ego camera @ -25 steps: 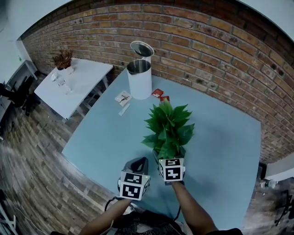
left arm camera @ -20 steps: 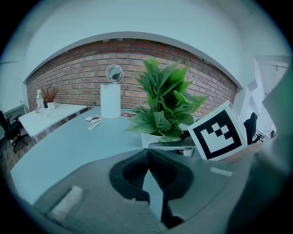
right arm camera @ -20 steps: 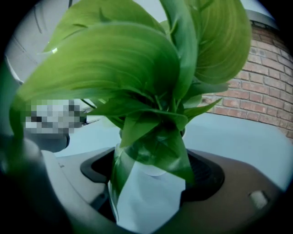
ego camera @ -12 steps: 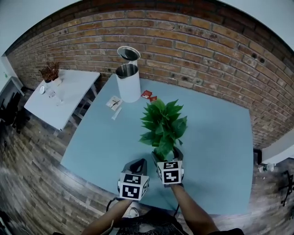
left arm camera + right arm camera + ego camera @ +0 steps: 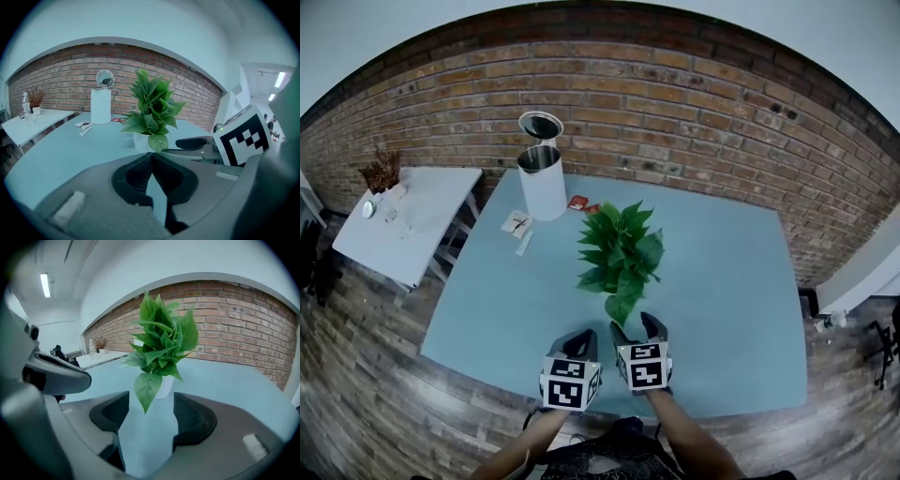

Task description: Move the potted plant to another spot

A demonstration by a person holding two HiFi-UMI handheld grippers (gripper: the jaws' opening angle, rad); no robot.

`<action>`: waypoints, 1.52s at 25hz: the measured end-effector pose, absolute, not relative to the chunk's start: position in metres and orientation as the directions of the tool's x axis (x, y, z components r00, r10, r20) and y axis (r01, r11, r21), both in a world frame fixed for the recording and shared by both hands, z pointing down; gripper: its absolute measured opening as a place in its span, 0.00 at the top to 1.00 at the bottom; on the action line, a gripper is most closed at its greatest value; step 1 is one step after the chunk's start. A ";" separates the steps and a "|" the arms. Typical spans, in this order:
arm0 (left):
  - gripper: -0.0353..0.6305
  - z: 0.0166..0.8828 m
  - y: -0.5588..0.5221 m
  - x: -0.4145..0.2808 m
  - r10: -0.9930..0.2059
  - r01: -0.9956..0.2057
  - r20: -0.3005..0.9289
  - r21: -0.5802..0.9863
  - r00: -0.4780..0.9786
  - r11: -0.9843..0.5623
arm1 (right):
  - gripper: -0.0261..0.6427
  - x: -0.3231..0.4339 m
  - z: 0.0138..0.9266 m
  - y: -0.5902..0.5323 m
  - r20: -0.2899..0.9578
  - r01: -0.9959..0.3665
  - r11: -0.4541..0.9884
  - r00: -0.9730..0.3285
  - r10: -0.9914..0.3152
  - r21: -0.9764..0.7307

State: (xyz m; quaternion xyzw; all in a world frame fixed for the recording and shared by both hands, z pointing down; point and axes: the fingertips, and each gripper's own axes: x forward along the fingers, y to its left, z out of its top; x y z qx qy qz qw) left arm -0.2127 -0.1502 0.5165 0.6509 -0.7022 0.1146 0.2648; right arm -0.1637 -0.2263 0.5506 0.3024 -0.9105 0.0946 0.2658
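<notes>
1. The potted plant [image 5: 619, 255] stands free on the blue tabletop [image 5: 741, 281], near the middle and a little toward the person's side. Nothing props it up, and it rests on the base of its white pot.
2. The right hand-held gripper [image 5: 639, 328] sits just short of the pot with its gap lined up on it. Its jaws are apart and have just been closing, with nothing clamped between them. Only a drooping leaf hangs in line with the gap, and the pot stands beyond the tips.
3. The left hand-held gripper [image 5: 581, 336] is beside the right one and slightly farther from the plant. Its jaws are together and empty. My read is that it is parked out of the way, since the pot looks like a one-gripper load.
4. The plant is upright with its long axis vertical, stems rising straight from the pot. The foliage spreads to all sides, and the largest low leaf tips down toward the grippers.
5. My judgement is that the right gripper's low, angled-down aim at the pot wall suits a grip below the leaves, so the foliage would not be crushed.
6. Well apart, by the brick wall [image 5: 694, 103], is a white bin [image 5: 542, 180] with its lid up. A few packets [image 5: 517, 223] lie beside it, and none of these is close to the plant.
</notes>
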 end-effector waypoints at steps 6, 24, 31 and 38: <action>0.95 0.513 -0.135 -0.201 -0.862 -0.980 0.505 0.186 0.033 0.071 | 0.58 -0.155 0.536 -0.193 0.521 -0.627 0.778 -0.678 -0.519 -0.041; 0.95 0.508 -0.093 -0.182 -0.874 -0.982 0.473 0.189 0.109 -0.020 | 0.79 -0.141 0.517 -0.132 0.475 -0.677 0.733 -0.668 -0.573 -0.067; 0.95 0.501 -0.077 -0.174 -0.877 -0.985 0.464 0.160 0.125 -0.056 | 0.91 -0.133 0.500 -0.109 0.443 -0.693 0.715 -0.671 -0.594 -0.090; 0.95 0.493 -0.070 -0.169 -0.889 -0.991 0.444 0.114 0.112 -0.068 | 0.95 -0.118 0.491 -0.097 0.418 -0.712 0.694 -0.665 -0.619 -0.105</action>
